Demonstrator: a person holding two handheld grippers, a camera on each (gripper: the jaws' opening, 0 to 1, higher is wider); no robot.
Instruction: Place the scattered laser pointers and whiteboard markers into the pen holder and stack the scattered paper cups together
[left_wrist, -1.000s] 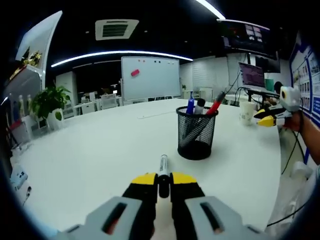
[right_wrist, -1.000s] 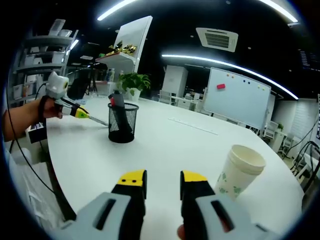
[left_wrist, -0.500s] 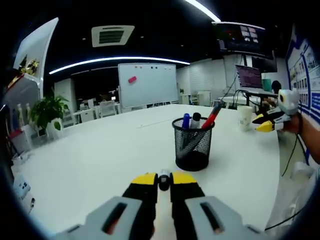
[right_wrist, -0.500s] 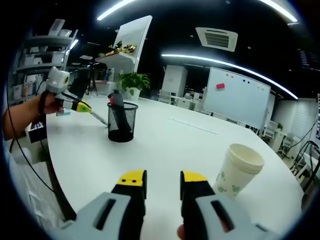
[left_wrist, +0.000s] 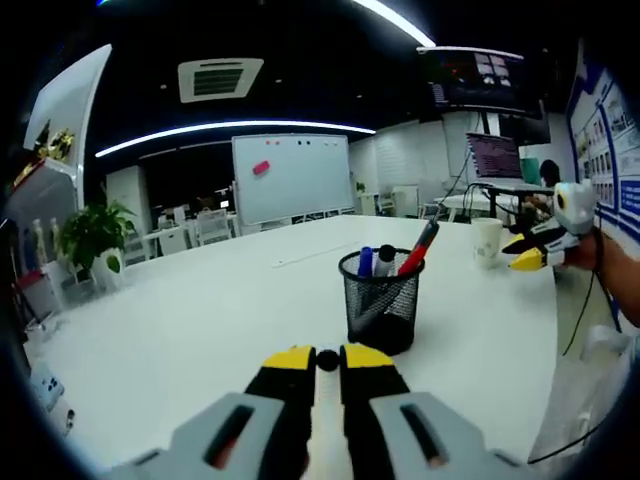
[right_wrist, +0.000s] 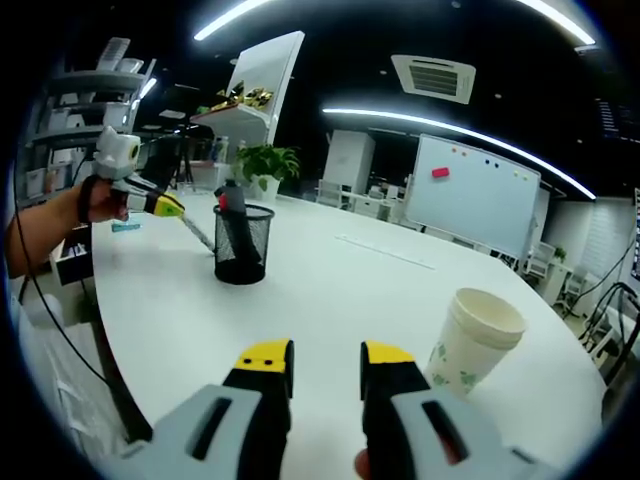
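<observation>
You have lifted the left gripper (left_wrist: 327, 361), which is clamping a pen (left_wrist: 327, 359) end-on near the pen holder (left_wrist: 380, 301). Your right gripper (right_wrist: 327, 362) is hanging open beside the cup (right_wrist: 472, 340) near the table (right_wrist: 330, 290) edge.

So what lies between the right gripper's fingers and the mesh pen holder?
In the right gripper view, only bare white table lies between the right gripper and the pen holder. The paper cup stands off to one side of that stretch.
</observation>
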